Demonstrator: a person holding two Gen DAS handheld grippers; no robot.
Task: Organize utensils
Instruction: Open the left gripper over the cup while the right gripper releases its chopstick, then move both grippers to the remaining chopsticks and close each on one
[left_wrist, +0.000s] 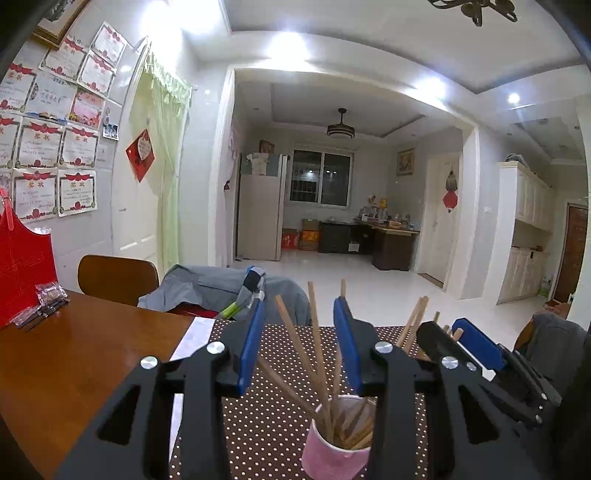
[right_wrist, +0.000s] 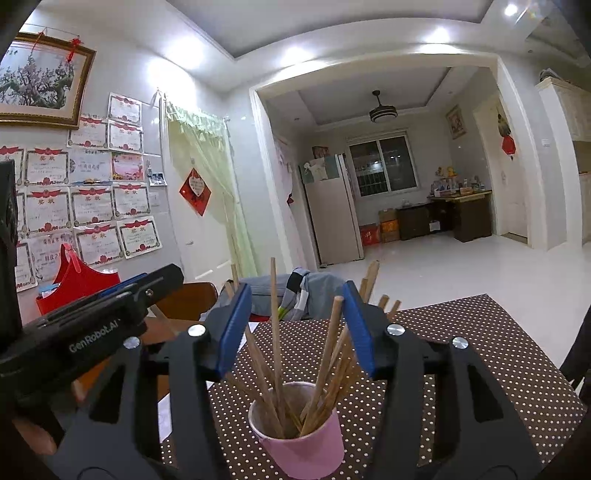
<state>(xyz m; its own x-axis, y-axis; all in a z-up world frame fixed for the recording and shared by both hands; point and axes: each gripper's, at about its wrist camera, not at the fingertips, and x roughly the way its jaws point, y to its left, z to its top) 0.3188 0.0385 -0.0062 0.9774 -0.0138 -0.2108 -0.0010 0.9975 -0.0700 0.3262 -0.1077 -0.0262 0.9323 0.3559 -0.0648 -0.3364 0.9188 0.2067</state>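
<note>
Dotted mat (right_wrist: 480, 350) on wood table (left_wrist: 92, 350), living rm behind. Your left gripper (left_wrist: 301, 343): jaws partly open, nothing held, chopsticks (left_wrist: 317, 350) standing loose btwn pads. Pink cup (right_wrist: 306, 446) w/ chopsticks sits on mat, just below both. Your right gripper (right_wrist: 295, 328): jaws apart, empty too, sticks btwn pads untouched. Risk: cup looks light, top-heavy; nudge a leaning stick w/ either finger and it likely tips, spills.

Pink cup (right_wrist: 306, 443), brown white-dotted mat (right_wrist: 480, 369)
</note>
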